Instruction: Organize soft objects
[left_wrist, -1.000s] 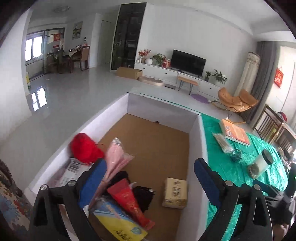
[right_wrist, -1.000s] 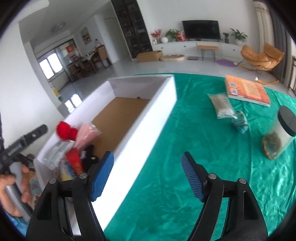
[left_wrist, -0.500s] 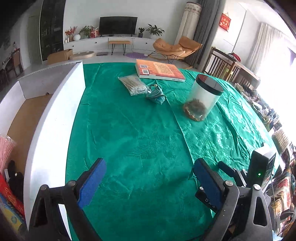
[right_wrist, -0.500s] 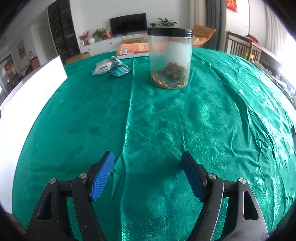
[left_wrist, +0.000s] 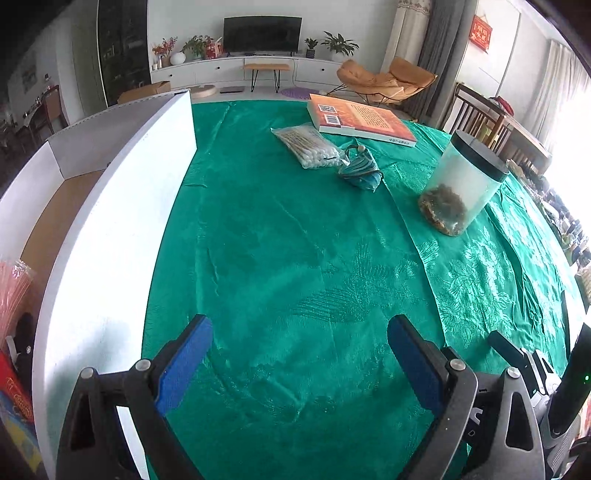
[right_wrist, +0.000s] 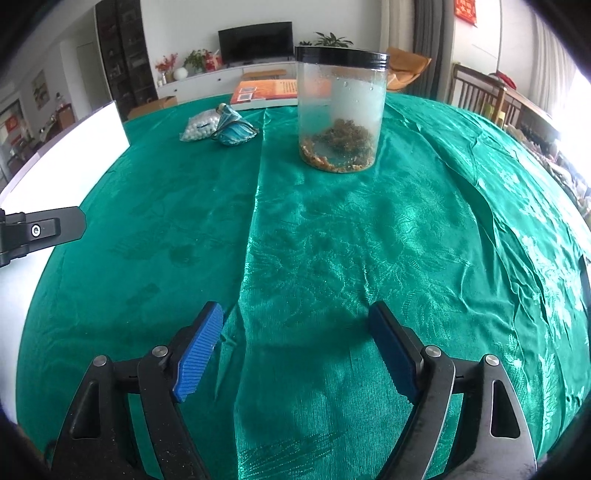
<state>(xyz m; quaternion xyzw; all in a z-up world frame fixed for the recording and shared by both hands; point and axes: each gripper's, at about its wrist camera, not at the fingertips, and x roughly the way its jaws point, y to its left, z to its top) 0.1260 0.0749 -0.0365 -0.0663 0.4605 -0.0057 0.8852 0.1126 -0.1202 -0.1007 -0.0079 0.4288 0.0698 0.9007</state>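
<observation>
**Soft items half sorted as both grippers hung empty over green cloth**

A folded blue cloth bundle (left_wrist: 360, 173) and a bag of cotton swabs (left_wrist: 306, 146) lay touching each other on the far side of the green tablecloth (left_wrist: 295, 258), still outside the white box (left_wrist: 110, 229) at the left. A pink-wrapped packet (left_wrist: 14, 291) and other items already sat in the box's near end, suggesting the sorting was partly done with these two pieces left. The left gripper (left_wrist: 299, 354) stood wide with nothing between its pads. The right gripper (right_wrist: 295, 343), its jaws just opened further, was likewise empty above bare cloth. A lidded clear jar (right_wrist: 341, 110) stood to the right and an orange book (left_wrist: 360, 120) lay beyond, neither apparently soft.
</observation>
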